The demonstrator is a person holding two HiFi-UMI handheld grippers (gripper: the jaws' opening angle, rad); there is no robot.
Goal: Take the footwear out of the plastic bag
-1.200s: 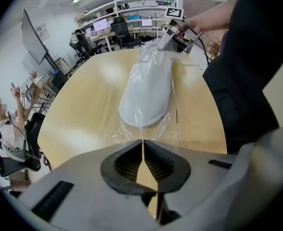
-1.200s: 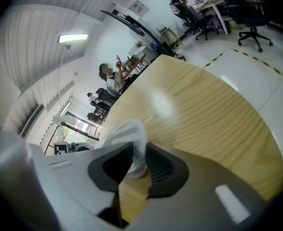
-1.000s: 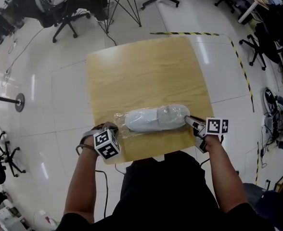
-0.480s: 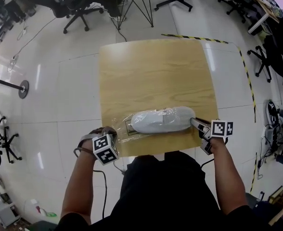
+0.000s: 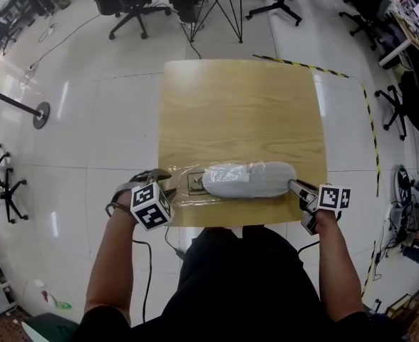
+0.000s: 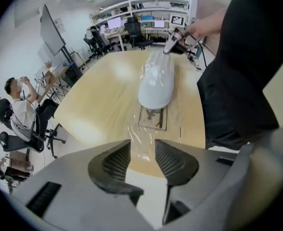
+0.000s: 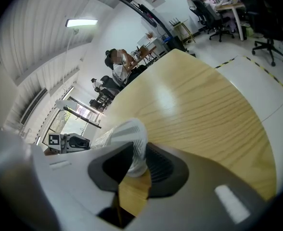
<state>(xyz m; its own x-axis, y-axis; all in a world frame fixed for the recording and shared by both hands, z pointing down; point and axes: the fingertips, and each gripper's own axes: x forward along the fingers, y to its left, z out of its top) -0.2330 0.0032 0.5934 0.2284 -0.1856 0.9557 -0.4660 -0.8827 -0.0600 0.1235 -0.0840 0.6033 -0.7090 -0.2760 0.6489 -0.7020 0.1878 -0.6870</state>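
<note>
A pale grey shoe (image 5: pixel 249 179) lies on its side near the front edge of the wooden table (image 5: pixel 238 112). Crumpled clear plastic bag (image 5: pixel 187 186) trails from its left end, with a printed label inside (image 6: pixel 153 118). My right gripper (image 5: pixel 296 187) is shut on the shoe's right end (image 7: pixel 132 146), its pads pressing the fabric. My left gripper (image 5: pixel 162 184) hangs at the bag's left tip, off the table's corner. Its jaws (image 6: pixel 142 148) have just been opening, and nothing is between them. The shoe (image 6: pixel 156 81) shows beyond them.
My torso in black presses against the table's near edge (image 5: pixel 241 223). Office chairs (image 5: pixel 135 6) and black-and-yellow floor tape (image 5: pixel 302 64) lie beyond the far side. A seated person (image 6: pixel 21 109) is off to the left of the table.
The left gripper has drawn back from the bag's end and risen a little. The right gripper stays clamped on the shoe.
</note>
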